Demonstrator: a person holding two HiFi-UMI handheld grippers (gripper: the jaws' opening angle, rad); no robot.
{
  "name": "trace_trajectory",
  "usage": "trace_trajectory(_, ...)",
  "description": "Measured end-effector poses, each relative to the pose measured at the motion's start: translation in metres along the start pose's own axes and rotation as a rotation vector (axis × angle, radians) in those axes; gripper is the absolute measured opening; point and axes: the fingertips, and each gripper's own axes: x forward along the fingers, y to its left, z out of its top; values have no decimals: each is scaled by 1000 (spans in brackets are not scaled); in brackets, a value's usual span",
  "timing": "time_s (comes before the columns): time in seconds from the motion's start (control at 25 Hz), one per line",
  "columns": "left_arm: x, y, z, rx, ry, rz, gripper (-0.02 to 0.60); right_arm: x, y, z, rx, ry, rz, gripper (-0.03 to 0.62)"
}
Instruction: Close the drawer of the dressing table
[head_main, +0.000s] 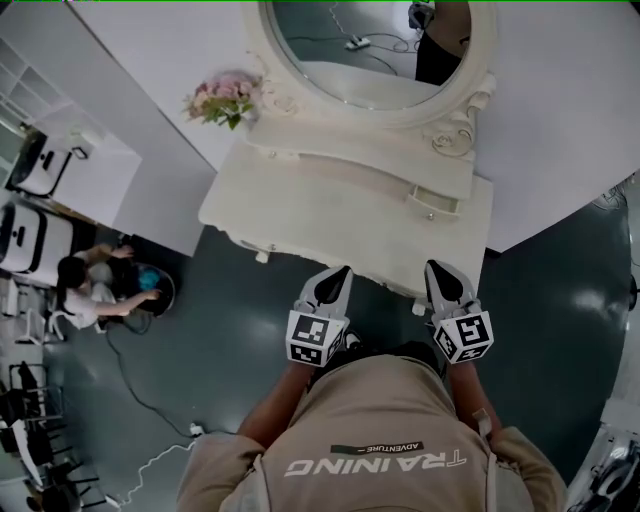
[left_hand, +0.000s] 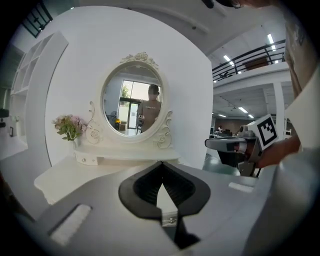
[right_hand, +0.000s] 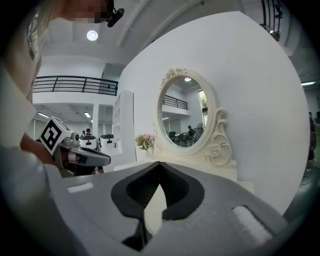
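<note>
On the dressing table (head_main: 300, 205), the drawer (head_main: 433, 203) lies beyond closed, empty left tongs (head_main: 341, 271) and right tongs (head_main: 433, 267).

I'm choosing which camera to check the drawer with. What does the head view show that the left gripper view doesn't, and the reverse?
Only the head view: the pulled-out drawer at the right end of the dressing table, and a crouching person. Only the left gripper view: a close look at the jaws of the left gripper, shut on nothing, and a balcony rail. Both: the oval mirror, the flowers, the right gripper.
</note>
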Motion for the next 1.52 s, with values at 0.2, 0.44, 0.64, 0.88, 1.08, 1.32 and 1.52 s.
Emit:
trace_trajectory(0.2, 9, 4, -11, 4, 13, 0, 18, -9, -5, -13, 13, 56, -31, 2)
trace_trajectory(0.44, 30, 5, -36, -97, 66, -30, 18, 4, -21, -28, 24, 81, -45, 2)
trace_trajectory(0.64, 46, 22, -25, -72, 81, -4, 18, 37, -35, -41, 41, 96, -24, 2)
trace_trajectory(0.88, 81, 52, -3, -54, 126, 13, 18, 77, -69, -33, 68, 76, -30, 2)
trace_trajectory(1.08, 135, 49, 32, -13, 111, -38, 18, 99, -105, -30, 80, 62, -56, 2)
trace_trajectory(1.32, 196, 27, 51, 23, 125, -133, 18, 106, -144, -37, 111, 54, -89, 2)
trace_trajectory(1.52, 226, 13, 51, 63, 146, -179, 18, 99, -164, -47, 132, 62, -123, 3)
